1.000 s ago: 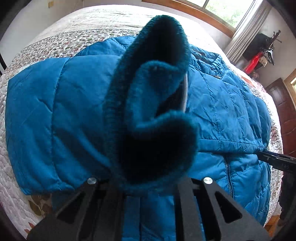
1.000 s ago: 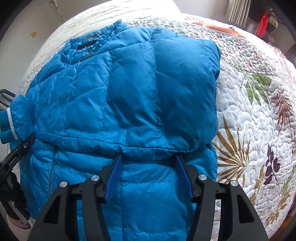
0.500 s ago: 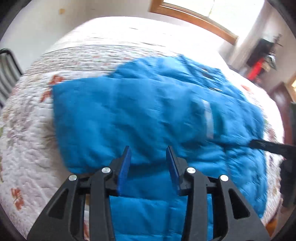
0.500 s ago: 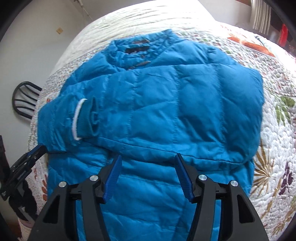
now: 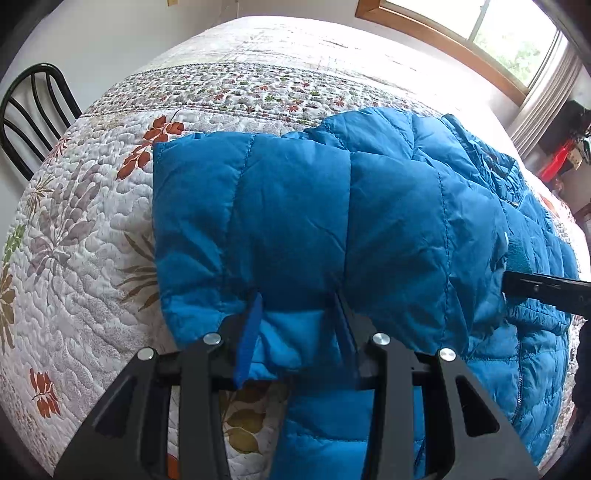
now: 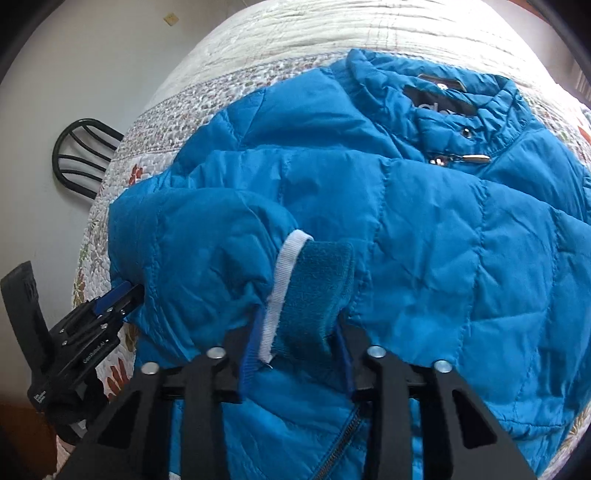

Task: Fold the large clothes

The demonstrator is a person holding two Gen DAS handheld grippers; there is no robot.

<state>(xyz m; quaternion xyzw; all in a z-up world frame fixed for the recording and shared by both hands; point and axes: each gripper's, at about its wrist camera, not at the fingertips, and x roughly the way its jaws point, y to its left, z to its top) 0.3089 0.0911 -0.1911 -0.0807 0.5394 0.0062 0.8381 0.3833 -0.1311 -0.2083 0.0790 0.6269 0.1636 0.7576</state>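
Observation:
A blue puffer jacket [image 5: 332,221] lies front-up on the quilted bed, one sleeve folded across its chest. My left gripper [image 5: 297,317] stands open, its fingertips dug into the near edge of that folded sleeve with a bulge of fabric between them. In the right wrist view it [image 6: 110,299] shows at the jacket's left edge. The sleeve's teal knit cuff [image 6: 314,280], edged with a white band, lies between the fingers of my right gripper [image 6: 299,332]. Its jaws are closing and the pads touch both sides of the cuff. The collar [image 6: 461,110] points away.
The flowered quilt [image 5: 92,240] covers the whole bed. A black chair [image 5: 29,110] stands by the wall off the bed's left side. A window [image 5: 480,29] is beyond the bed, and a red object [image 5: 557,162] sits at the far right.
My left gripper let go of the cuff, opened and slid left to the folded sleeve's near edge. My right gripper swung left across the jacket to the cuff and narrowed around it.

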